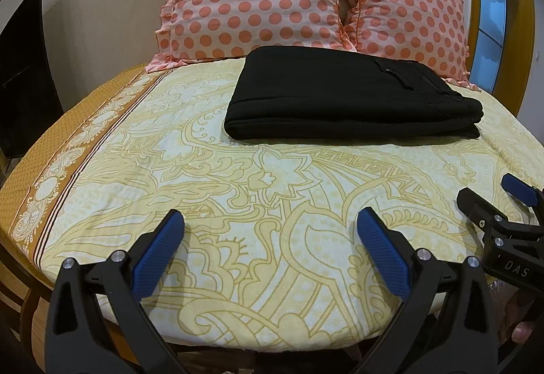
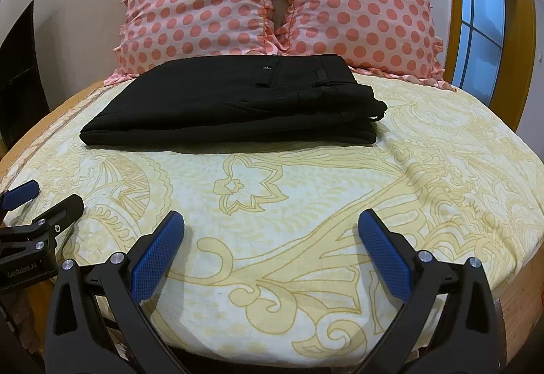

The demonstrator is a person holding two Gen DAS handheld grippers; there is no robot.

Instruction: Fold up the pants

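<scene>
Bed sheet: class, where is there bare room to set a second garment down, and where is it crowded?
Free: the wide strip of sheet between the folded black pants and the open left gripper and right gripper; also the patch right of the pants. Crowded: behind the pants, where the polka-dot pillows sit close.

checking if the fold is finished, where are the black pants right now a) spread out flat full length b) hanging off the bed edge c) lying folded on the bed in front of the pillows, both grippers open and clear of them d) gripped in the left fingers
c: the black pants lie as a compact folded stack on the bed sheet before the polka-dot pillows, while the left gripper and right gripper are open, holding nothing.
</scene>
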